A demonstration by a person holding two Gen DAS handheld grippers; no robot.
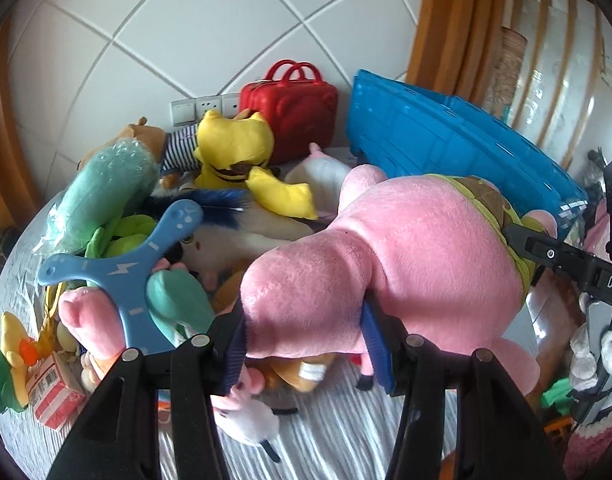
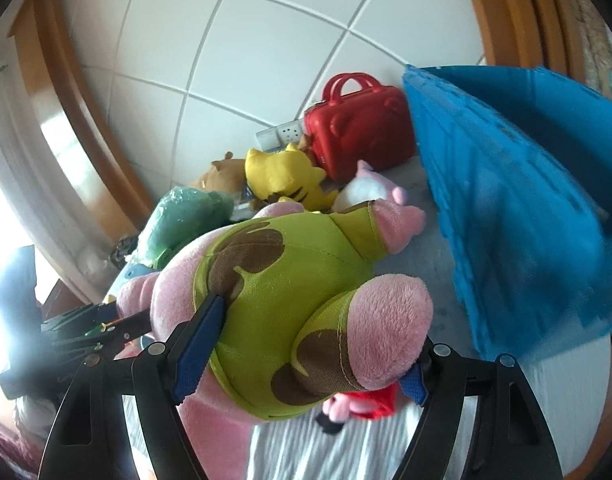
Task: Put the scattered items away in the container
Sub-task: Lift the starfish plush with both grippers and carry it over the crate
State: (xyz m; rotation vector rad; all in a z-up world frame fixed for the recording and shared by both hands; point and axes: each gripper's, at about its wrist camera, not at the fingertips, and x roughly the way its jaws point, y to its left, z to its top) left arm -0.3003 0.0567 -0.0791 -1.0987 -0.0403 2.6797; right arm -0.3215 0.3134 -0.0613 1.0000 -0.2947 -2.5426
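A big pink plush star with green-and-brown shorts [image 1: 389, 248] is held up above the bed by both grippers. My left gripper [image 1: 306, 340] is shut on its pink pointed end. My right gripper [image 2: 309, 344] is shut on its shorts end [image 2: 282, 292]; the right gripper's black finger also shows in the left wrist view [image 1: 545, 252]. The blue plastic crate [image 1: 445, 140] stands just behind and right of the star; it also shows in the right wrist view [image 2: 517, 200], blurred.
A heap of plush toys lies on the grey striped bed [image 1: 337, 432]: a yellow one [image 1: 238, 152], a teal wrapped one [image 1: 106, 184], a blue flat toy [image 1: 122, 276]. A red handbag [image 1: 294, 112] stands against the tiled wall.
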